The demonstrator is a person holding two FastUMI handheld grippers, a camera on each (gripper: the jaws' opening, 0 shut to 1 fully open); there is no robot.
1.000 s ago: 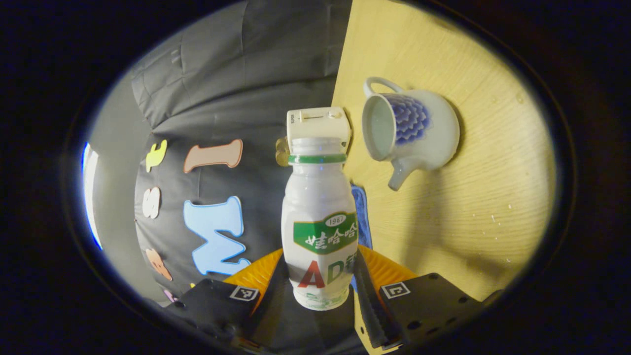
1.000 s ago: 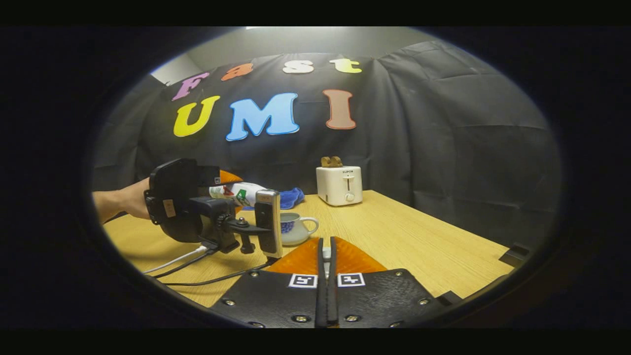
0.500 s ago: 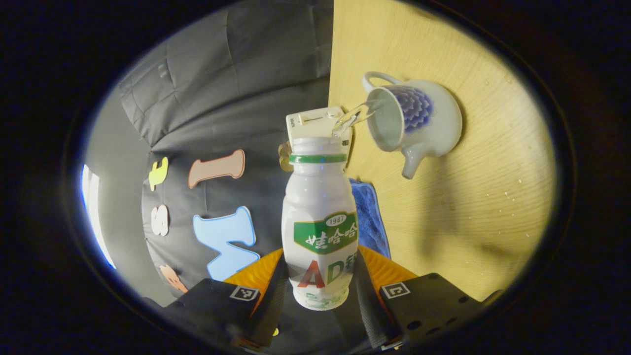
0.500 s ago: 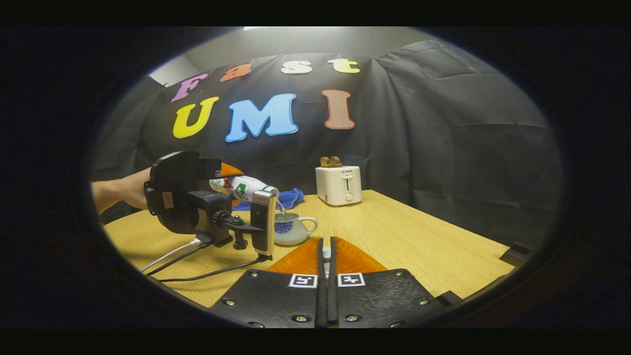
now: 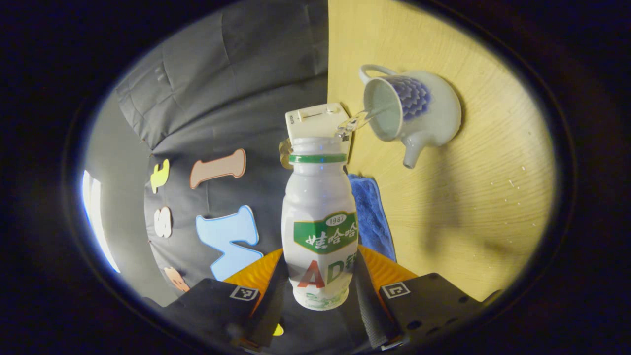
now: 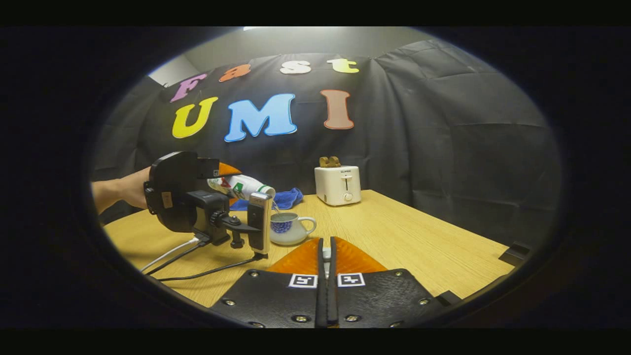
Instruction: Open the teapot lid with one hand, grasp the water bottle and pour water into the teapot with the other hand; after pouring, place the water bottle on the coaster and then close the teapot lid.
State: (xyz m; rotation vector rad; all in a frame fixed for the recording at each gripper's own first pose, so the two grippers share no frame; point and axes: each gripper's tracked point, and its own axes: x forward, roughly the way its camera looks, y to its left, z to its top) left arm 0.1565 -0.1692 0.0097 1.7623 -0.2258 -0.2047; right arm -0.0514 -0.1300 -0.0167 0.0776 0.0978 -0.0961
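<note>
As water runs in a thin stream from the tipped water bottle [image 5: 319,217] into the open teapot [image 5: 416,111], the left hand-held gripper [image 5: 318,291] clamps the bottle's lower body between both fingers, mouth angled down just above the pot's rim. The teapot stands lidless on the desk [image 5: 473,207], handle and spout clear of the stream, with a blue cloth [image 5: 369,217] and a white toaster [image 5: 315,121] beyond. To pour well, the tilt looks best kept shallow and steady, the mouth held close over the opening so the stream lands inside; scattered droplets on the desk suggest how easily it strays. In the right gripper view, a bare forearm [image 6: 116,195] reaches in level from the side, the bottle nearly horizontal over the pot. The right hand-held gripper [image 6: 325,256] hangs low and level near the desk's front, fingers pressed together on something small and pale, which may be the lid, though that cannot be made out.
</note>
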